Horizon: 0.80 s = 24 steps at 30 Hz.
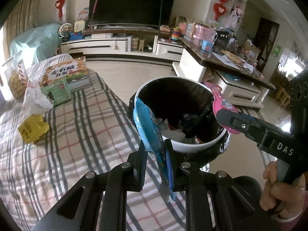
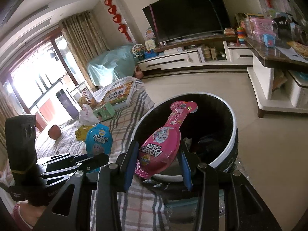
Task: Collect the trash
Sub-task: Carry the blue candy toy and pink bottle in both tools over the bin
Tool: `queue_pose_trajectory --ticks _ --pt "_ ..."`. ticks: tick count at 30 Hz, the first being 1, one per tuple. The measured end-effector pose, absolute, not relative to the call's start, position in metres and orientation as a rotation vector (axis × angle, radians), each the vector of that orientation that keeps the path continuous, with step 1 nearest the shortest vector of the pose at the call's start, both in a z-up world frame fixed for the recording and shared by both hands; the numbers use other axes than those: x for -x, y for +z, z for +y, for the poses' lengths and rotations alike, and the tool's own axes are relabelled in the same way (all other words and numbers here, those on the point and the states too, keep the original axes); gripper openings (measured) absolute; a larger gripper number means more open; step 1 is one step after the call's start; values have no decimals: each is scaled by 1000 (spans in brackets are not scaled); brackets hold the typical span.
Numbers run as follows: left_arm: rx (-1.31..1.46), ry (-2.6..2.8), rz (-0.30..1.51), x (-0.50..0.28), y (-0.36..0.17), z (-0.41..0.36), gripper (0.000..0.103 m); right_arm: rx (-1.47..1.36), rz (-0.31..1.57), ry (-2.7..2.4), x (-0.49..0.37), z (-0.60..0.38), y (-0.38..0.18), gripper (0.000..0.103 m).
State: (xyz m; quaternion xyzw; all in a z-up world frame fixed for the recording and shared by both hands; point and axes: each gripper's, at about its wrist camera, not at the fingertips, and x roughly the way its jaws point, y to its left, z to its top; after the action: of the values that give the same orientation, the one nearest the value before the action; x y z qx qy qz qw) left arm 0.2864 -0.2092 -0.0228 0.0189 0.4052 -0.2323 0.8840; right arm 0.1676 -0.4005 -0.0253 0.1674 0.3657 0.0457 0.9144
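A blue snack wrapper stands edge-on between the fingers of my left gripper, which is shut on its lower end. The wrapper's top leans over the near left rim of the trash bin. The bin is round with a white rim and a black liner, and crumpled rubbish lies inside. My right gripper is shut on a pink snack wrapper, held flat over the bin's near edge. In the left wrist view the right gripper and its pink wrapper reach in over the bin's right rim. The left gripper with the blue wrapper shows at the left.
Left of the bin is a plaid-covered couch with a yellow packet, a white plastic bag, a green box and a book. A cluttered low table stands at the right, a TV unit behind. A hand grips the right handle.
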Motion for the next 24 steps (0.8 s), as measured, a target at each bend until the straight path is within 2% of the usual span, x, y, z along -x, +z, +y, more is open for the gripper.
queue_pose_trajectory --ticks 24 --pt "-77 -555 866 -330 -30 -257 16 -359 773 56 -196 -434 -34 41"
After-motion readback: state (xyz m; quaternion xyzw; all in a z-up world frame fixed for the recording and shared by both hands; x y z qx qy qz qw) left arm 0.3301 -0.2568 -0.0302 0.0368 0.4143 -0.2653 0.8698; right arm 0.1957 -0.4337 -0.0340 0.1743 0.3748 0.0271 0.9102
